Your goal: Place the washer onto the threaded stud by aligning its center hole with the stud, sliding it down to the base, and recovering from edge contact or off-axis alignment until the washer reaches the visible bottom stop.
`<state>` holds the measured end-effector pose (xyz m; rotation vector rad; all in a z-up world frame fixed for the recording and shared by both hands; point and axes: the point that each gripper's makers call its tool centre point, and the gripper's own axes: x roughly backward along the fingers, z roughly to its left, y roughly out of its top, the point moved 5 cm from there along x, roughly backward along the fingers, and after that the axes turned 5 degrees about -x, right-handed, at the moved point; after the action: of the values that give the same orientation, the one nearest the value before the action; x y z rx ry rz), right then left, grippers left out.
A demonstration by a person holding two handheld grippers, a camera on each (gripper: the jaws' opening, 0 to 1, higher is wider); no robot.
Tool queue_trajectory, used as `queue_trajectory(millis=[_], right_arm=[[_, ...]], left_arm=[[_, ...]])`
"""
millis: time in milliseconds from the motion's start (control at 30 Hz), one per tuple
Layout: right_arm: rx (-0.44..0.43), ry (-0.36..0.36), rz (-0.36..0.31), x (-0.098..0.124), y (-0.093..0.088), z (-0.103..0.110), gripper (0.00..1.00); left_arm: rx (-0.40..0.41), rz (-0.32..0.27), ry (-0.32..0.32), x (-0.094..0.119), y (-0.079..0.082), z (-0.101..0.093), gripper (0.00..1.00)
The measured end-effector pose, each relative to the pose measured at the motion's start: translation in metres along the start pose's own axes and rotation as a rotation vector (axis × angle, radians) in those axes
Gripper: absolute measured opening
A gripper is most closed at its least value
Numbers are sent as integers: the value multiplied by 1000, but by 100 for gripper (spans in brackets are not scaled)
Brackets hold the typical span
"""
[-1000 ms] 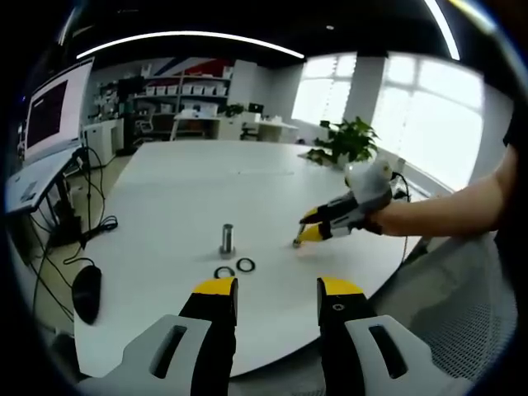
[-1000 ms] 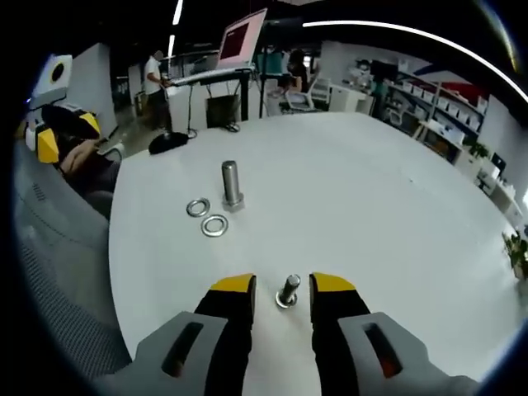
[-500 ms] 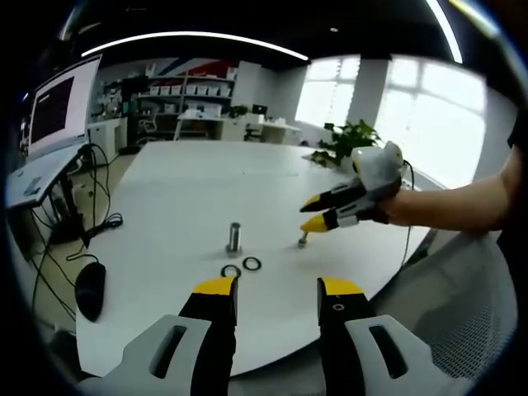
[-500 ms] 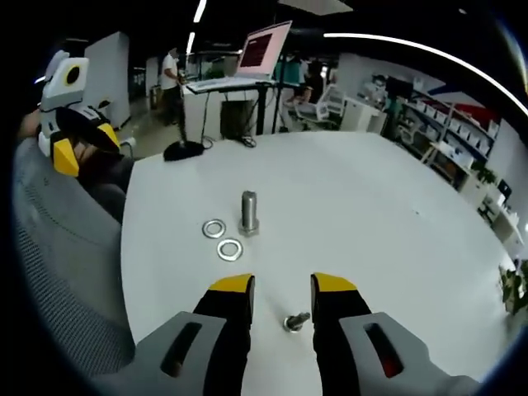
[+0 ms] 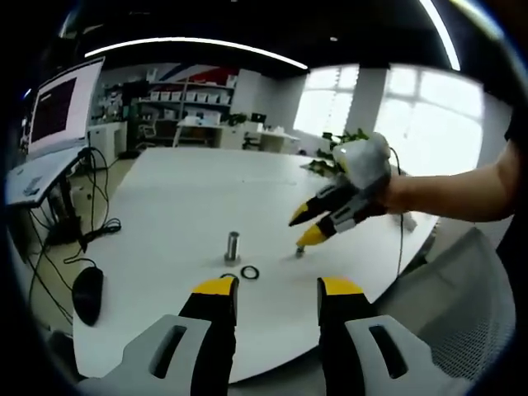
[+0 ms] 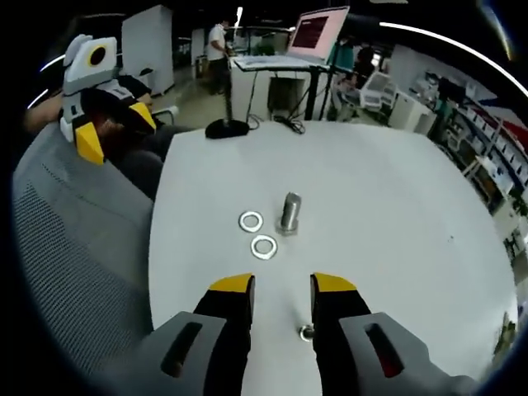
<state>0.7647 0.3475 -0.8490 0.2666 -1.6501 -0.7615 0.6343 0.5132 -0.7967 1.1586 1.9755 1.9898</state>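
Note:
A short threaded stud [image 6: 289,213] stands upright on the white table [image 6: 388,190], and it is the grey post [image 5: 233,247] in the left gripper view. Two flat washers [image 6: 251,221] [image 6: 264,246] lie beside its base; one dark ring [image 5: 249,272] shows just past my left gripper [image 5: 278,289], which hangs open off the table's near edge. My right gripper [image 6: 282,287] is open above the table. A small bolt [image 6: 306,332] sits low between its jaws, close to the right finger. The left gripper view shows the right gripper [image 5: 307,227] with tips apart over the small bolt [image 5: 299,250].
A grey mesh chair [image 6: 74,247] lies along the table's edge under the left gripper [image 6: 107,124]. A black mouse [image 5: 86,290] and cables sit at the table's left. A raised desk holds a monitor [image 6: 320,29], with a person [image 6: 218,45] standing behind. A plant [image 5: 346,140] stands by the windows.
The right gripper has drawn back and risen. The small bolt, upright between its jaws a second ago, now sits lower by the right finger. The stud and washers have stayed put.

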Motion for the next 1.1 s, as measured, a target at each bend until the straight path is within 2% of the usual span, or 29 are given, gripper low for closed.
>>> queue_trajectory(millis=[100, 267, 433, 533, 633, 733, 800, 833, 933, 1100], right_arm=[[36, 65, 52, -6, 3, 3, 30], [116, 142, 132, -17, 7, 7, 30], [141, 172, 188, -27, 15, 9, 30], [160, 172, 201, -32, 23, 12, 30], [142, 171, 209, -39, 27, 15, 30], [155, 170, 256, -47, 22, 20, 30], [199, 144, 313, -56, 16, 18, 30], [202, 141, 316, -58, 16, 18, 30], [166, 134, 328, -72, 15, 16, 30], [111, 146, 324, -85, 17, 16, 30]], left_arm=[[7, -19, 10, 1, 2, 2, 36], [-8, -11, 0, 0, 1, 0, 36], [-17, -25, -16, 0, 3, -2, 36], [-24, -17, -21, -1, 3, -2, 35], [-19, -32, -30, 0, 4, -3, 35], [-32, -22, -50, -1, 3, -6, 35], [-39, -20, -63, -1, 3, -9, 35], [-41, -24, -68, -1, 3, -10, 35], [-58, -25, -95, -2, 4, -13, 35], [-70, 19, -153, -5, -1, -20, 35]])
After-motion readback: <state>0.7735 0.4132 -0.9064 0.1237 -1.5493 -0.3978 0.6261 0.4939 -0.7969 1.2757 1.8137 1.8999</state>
